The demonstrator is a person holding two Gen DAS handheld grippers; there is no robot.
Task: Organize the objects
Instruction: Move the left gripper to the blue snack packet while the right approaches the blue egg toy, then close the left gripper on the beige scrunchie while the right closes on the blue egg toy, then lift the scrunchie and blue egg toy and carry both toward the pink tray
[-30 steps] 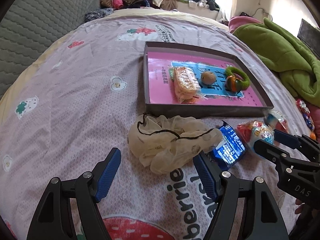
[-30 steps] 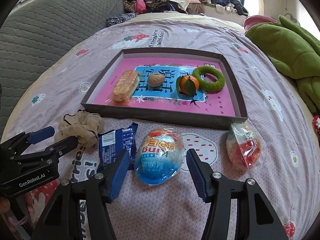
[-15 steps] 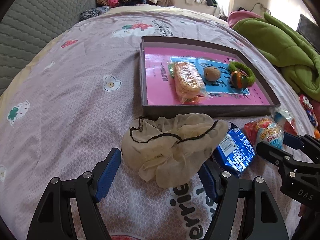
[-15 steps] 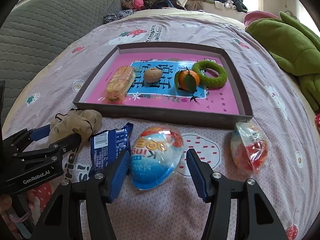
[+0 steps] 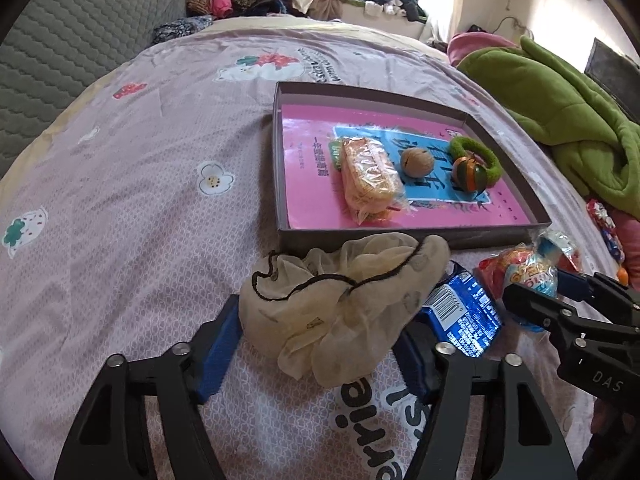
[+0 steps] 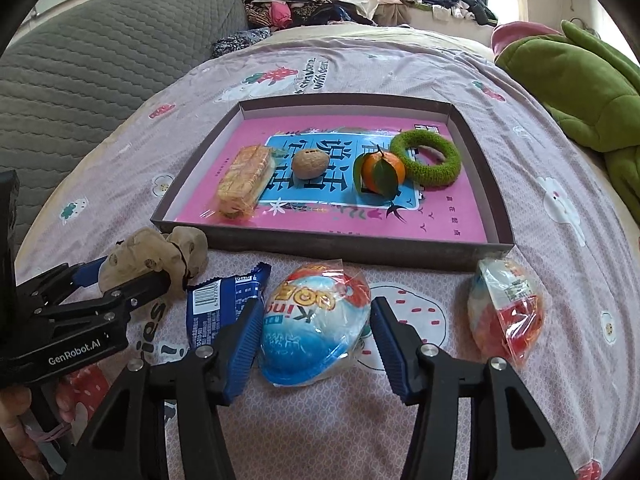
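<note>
Lying between the left gripper's (image 5: 318, 346) wide-spread blue pads, the cream scrunchie (image 5: 340, 300) seems to brush both, though contact is hard to judge. At the right gripper (image 6: 314, 344), the blue egg-shaped snack (image 6: 314, 326) sits between parted fingers, the tray (image 6: 332, 246) at twelve o'clock.

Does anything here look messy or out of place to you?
Only the expected clutter: a crumpled beige cloth, a blue snack packet and two wrapped toy eggs lie on the bedspread outside the tray. Nothing looks spilled or damaged.
</note>
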